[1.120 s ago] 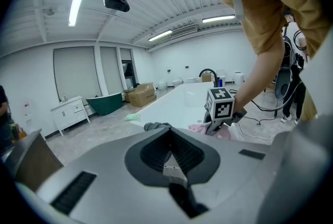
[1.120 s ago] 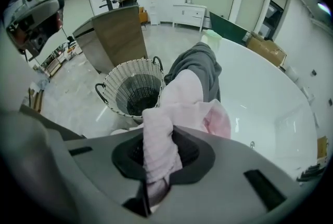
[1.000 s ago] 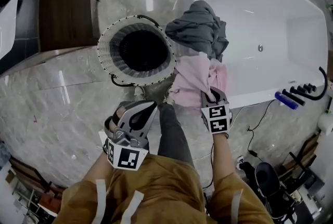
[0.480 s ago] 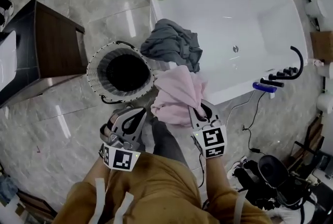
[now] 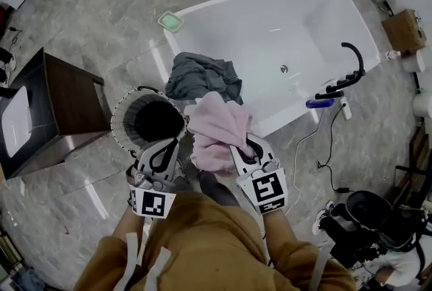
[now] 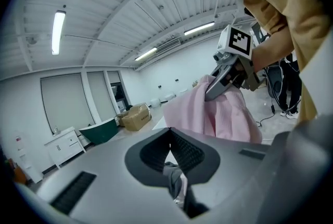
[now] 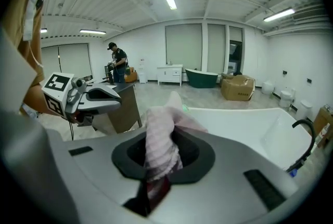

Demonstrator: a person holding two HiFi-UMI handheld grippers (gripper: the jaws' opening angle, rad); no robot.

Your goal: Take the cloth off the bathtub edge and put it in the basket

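Right tongs [image 5: 244, 148]: pinched on a pink cloth [image 5: 214, 129], with a fold of it caught between the jaws in the right gripper view.

Pink cloth: lifted and bunched. The left gripper view shows it hanging from the pinch in loose folds, long axis roughly vertical, free end pointing down. In the head view it sits between the basket [image 5: 121, 122] and the near edge of the bathtub [image 5: 270, 26], just beside the basket rim.

Left tongs [image 5: 164, 146]: jaws pressed together at the tips, nothing gripped, held at the basket's near rim.

Grey cloth [image 5: 201, 77]: draped in a heap over the bathtub edge, beyond the pink cloth.
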